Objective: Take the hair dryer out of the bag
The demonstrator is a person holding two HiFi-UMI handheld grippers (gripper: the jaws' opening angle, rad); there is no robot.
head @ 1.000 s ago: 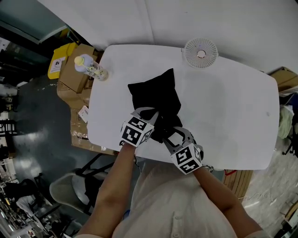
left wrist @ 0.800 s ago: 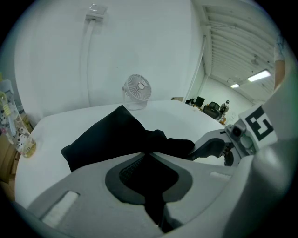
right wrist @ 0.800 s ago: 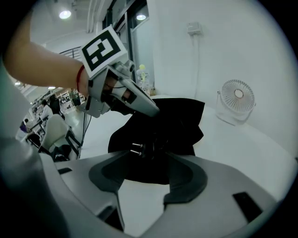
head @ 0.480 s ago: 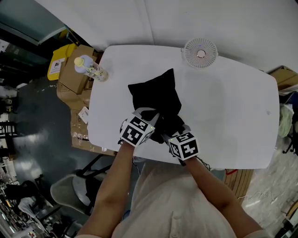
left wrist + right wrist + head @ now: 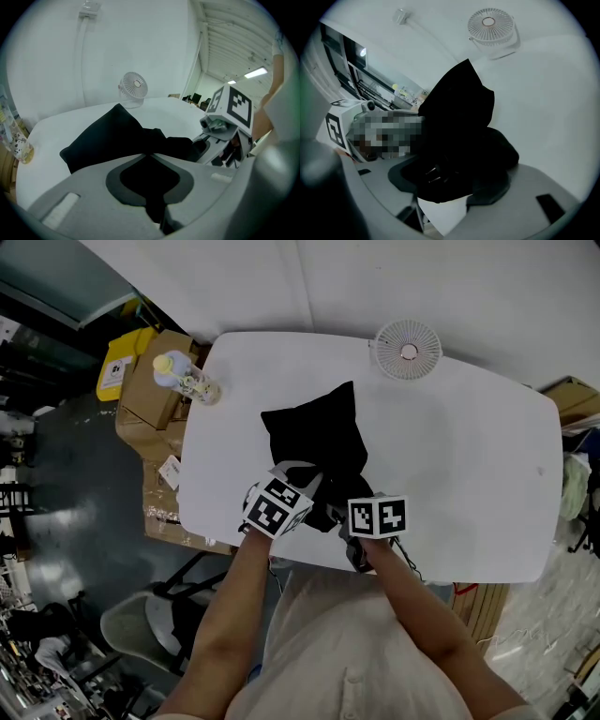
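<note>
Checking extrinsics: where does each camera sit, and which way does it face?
Head view: on the person's head, looking steeply down onto the table; both forearms show.
Left gripper view: on the left tongs, shut on the bag, facing the fan.
Right gripper view: on the right tongs, jaws opening, bag between, facing the fan.
All three share bag and fan.

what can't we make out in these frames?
- Hair dryer body: in no view; the black bag covers it. Only two metal prongs, likely its plug, show in the right gripper view.
- Bag mouth: head view, under the left claw and the right claw, whose jaws are opening round the bag.
- Bottle label: head view, too small.
</note>
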